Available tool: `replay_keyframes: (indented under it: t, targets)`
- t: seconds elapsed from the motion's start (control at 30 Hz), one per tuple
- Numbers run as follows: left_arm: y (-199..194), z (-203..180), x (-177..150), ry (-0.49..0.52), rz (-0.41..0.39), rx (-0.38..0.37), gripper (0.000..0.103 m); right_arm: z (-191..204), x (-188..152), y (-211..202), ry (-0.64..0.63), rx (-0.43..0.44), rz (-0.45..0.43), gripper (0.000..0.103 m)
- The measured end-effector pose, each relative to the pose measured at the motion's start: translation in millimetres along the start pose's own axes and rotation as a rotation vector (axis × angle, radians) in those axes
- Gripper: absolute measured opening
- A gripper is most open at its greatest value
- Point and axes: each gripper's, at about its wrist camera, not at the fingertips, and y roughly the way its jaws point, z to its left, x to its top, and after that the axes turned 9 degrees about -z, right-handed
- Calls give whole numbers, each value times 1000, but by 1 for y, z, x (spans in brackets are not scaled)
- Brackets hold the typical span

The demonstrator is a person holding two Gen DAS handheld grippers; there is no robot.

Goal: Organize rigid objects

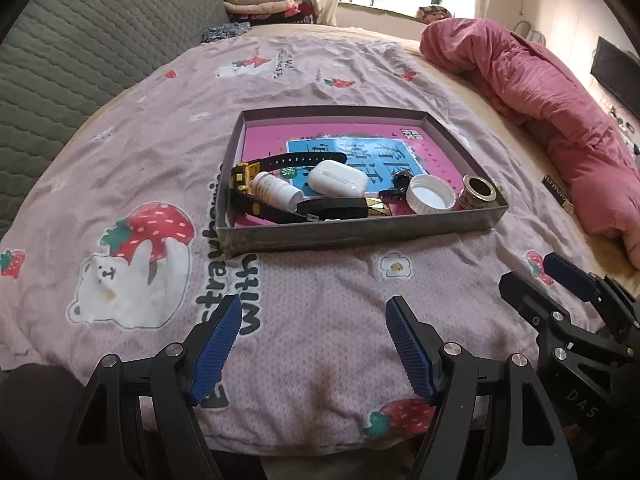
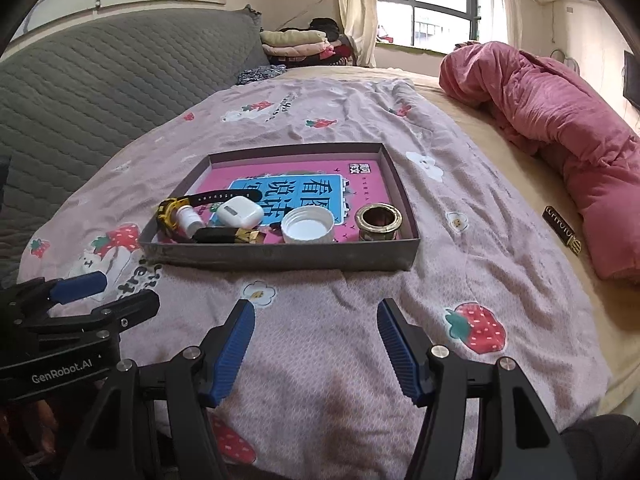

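Small rigid items, among them a white earbud case (image 1: 338,177), a white ribbed cap (image 1: 431,199) and a brass ring fitting (image 1: 479,195), sit gathered along the near wall of the shallow grey cardboard tray (image 1: 360,234) at frame centre, apparently already sorted. Left gripper (image 1: 314,350) and right gripper (image 2: 316,350) hang wide and empty at bottom centre.

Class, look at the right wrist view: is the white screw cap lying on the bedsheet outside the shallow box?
No, the white screw cap lies inside the shallow box, open side up, beside the brass ring.
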Motion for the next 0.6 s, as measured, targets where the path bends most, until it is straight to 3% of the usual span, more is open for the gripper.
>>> replay_keyframes:
  t: [0.6]
  targets:
    - [10,4,-2,-30,-26,-22,76,3,-4,12,-24,2,7,63]
